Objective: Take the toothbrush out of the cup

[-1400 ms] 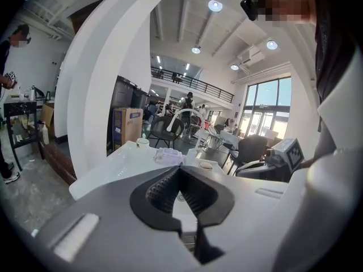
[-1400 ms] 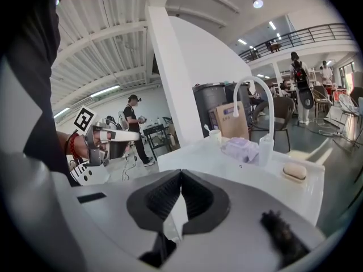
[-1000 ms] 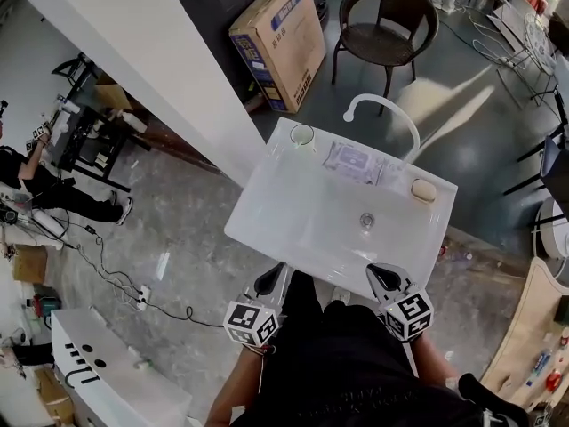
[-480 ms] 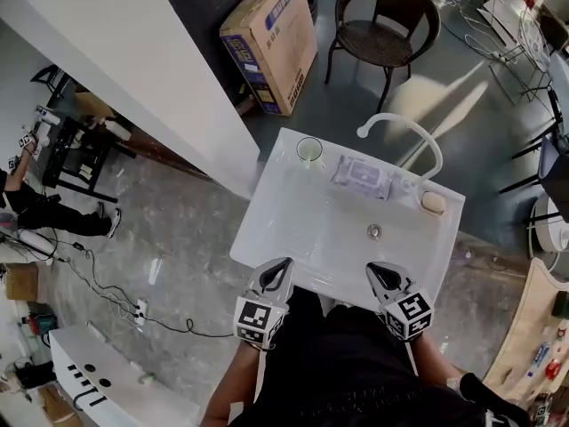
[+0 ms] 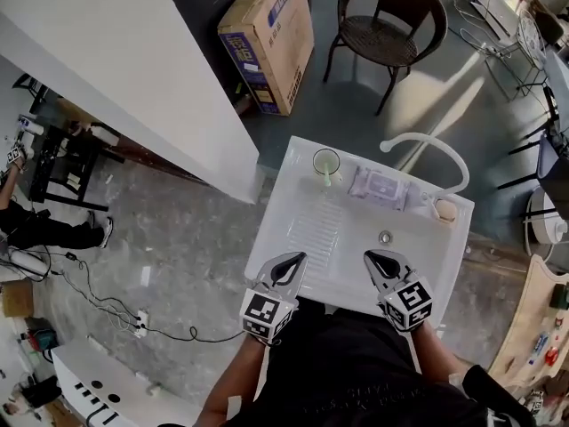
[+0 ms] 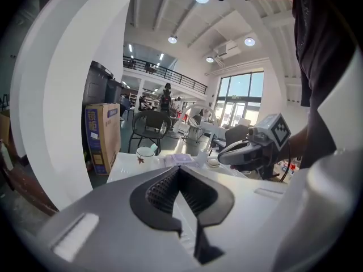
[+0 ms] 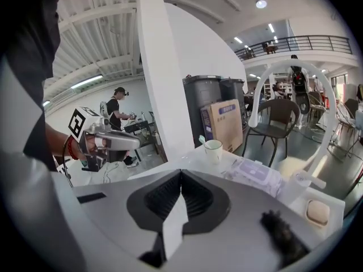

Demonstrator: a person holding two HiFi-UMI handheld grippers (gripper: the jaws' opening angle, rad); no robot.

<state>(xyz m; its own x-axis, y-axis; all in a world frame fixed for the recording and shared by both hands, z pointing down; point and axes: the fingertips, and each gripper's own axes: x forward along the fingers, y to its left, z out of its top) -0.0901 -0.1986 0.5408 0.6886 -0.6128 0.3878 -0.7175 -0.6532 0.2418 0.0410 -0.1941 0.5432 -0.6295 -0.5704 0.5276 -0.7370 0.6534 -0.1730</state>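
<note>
1. A person stands at the near edge of a white washbasin (image 5: 277,205), holding a gripper in each hand, both pointed out over the basin.
2. The left gripper (image 5: 292,261) hangs over the near edge, toward the near-left corner. Its jaws are pressed together at the tips with nothing between them (image 6: 179,169).
3. The right gripper (image 5: 373,261) hangs over the same edge further right, level with its partner and well apart from it. Its jaws are also closed tip to tip on nothing (image 7: 180,173).
4. The cup (image 5: 326,161), white with a green-tinted rim, stands upright on the far-left corner of the washbasin, well apart from both grippers.
5. The toothbrush (image 7: 201,140), pale green, stands in the cup and leans on its rim, one end poking out above it.
6. Along the far edge, a pack of wipes (image 5: 378,187) lies flat just beside the cup, and a bar of soap (image 5: 445,210) sits at the far-right corner.
7. A white arched faucet (image 5: 427,140) curves over the far edge between wipes and soap; the drain (image 5: 385,237) sits in the bowl below it.
8. Beyond the basin, on the grey floor, stand a cardboard box (image 5: 267,38) and a dark chair (image 5: 387,16).
</note>
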